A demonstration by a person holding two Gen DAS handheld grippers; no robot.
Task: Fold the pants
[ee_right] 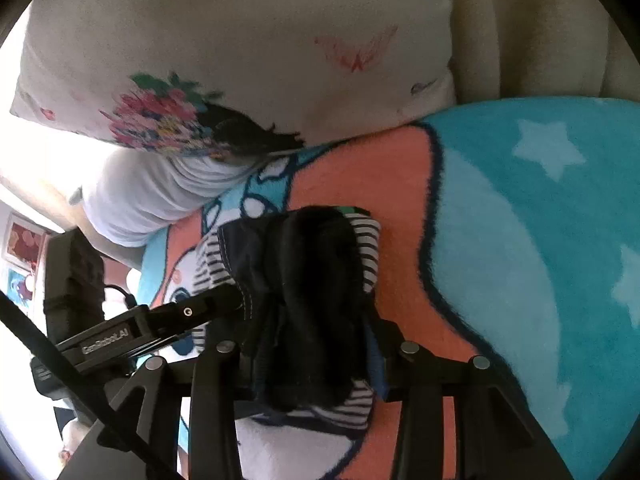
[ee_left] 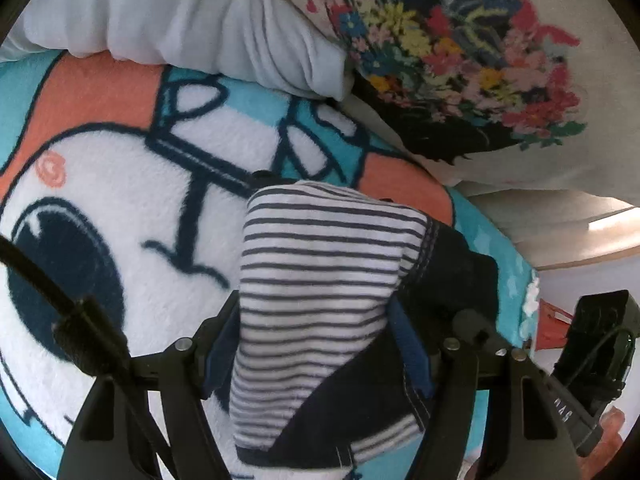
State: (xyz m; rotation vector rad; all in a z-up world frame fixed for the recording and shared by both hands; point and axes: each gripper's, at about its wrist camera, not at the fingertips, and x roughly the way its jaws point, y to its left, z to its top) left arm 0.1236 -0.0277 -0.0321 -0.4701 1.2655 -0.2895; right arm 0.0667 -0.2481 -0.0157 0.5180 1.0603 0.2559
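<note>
Left claw [ee_left: 316, 344]: clenched on a bunched fold of the small pants [ee_left: 320, 280], dark navy fabric with a white-and-navy striped lining; both blue pads press the cloth.
Right claw [ee_right: 312, 344]: clenched on the dark bunched end of the same pants [ee_right: 316, 288]; the left claw's black finger reaches in from the left, just beside this grip.
Pants, place: held up between the two claws over the fleece cartoon blanket [ee_left: 112, 200] (turquoise, coral, white), above its coral patch, near the floral-print cream pillow [ee_left: 460, 64] and the white crumpled cloth [ee_left: 180, 12] at the blanket's far edge.
Risk, slip: the grips look bulky and uneven; a layer could slide out and the fold fall open.
Risk, crossing: the claws sit very close; they may knock or pinch each other's cloth.
Risk, lay-down: bunched fabric may land wrinkled or twisted, striped lining outward.
Risk, snag: fleece pile may drag a trailing hem.
Containers: none in view.
</note>
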